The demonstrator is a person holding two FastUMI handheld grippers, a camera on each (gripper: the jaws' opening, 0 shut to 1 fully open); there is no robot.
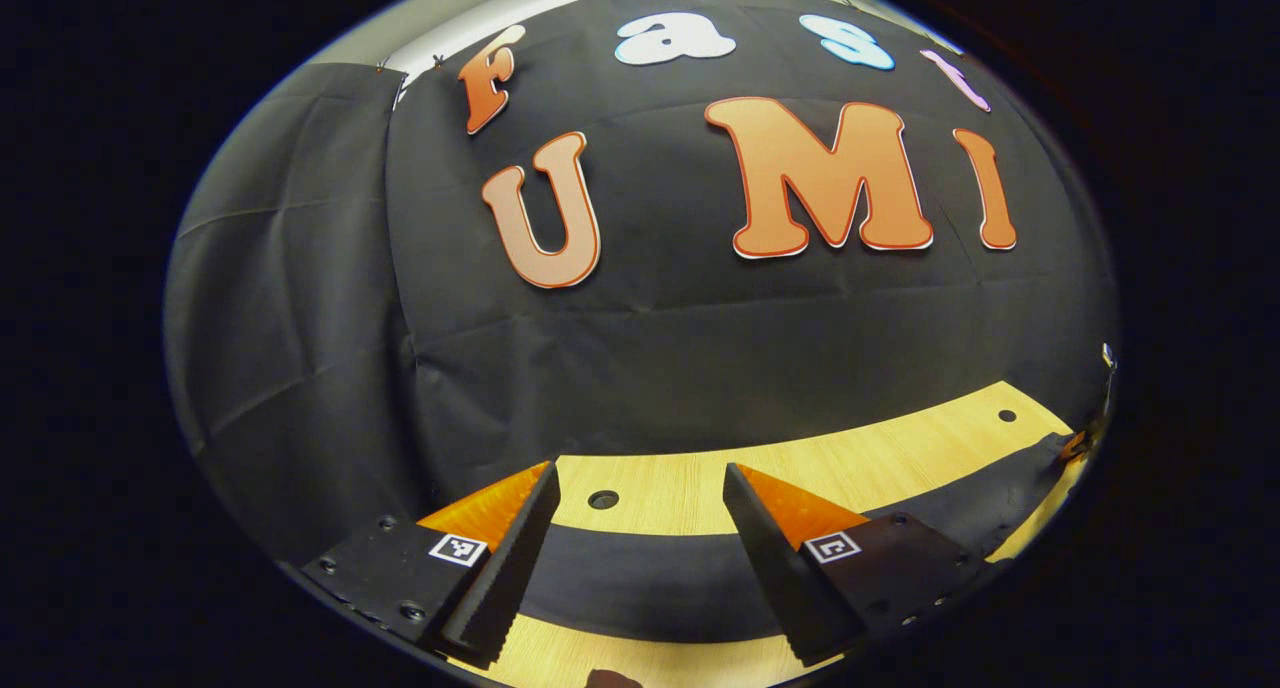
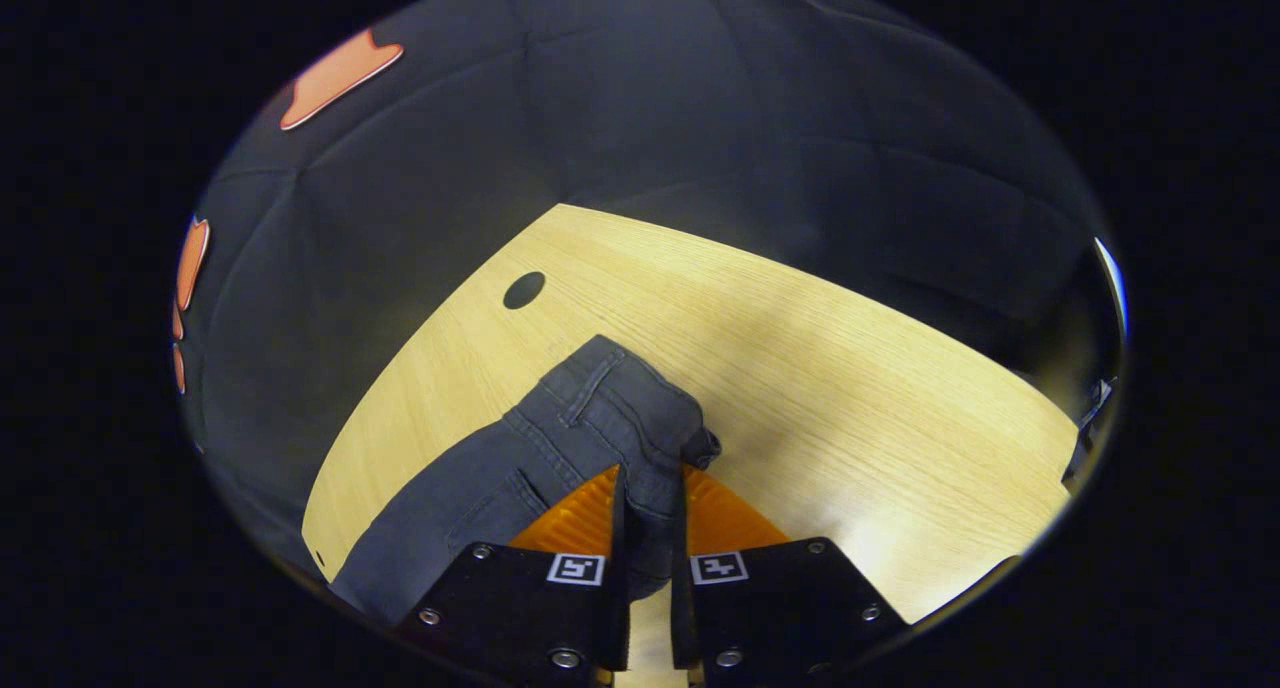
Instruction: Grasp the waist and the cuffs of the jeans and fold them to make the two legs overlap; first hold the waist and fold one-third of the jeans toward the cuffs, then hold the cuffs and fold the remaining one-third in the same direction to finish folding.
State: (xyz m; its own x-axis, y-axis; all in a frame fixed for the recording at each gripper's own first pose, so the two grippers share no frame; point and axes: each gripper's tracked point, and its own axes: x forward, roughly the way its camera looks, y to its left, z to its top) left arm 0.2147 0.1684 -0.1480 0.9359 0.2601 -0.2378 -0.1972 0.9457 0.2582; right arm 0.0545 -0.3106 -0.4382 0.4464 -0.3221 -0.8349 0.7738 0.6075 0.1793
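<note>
Dark grey jeans (image 2: 540,448) lie on the light wooden table (image 2: 820,368). In the right gripper view their waistband, with a belt loop, is bunched up between the fingers, and my right gripper (image 2: 652,478) is shut on that waist. The left gripper view has the jeans (image 1: 650,578) as a dark band across the table (image 1: 880,448), running under and between the fingers and off to the right. My left gripper (image 1: 640,473) is open above this band, with nothing between its fingers.
A round hole (image 2: 523,289) in the tabletop lies beyond the waist; another hole (image 1: 603,499) sits just past the left gripper's fingertips and a third hole (image 1: 1007,415) at the far right. Black cloth walls close off the table's far edges.
</note>
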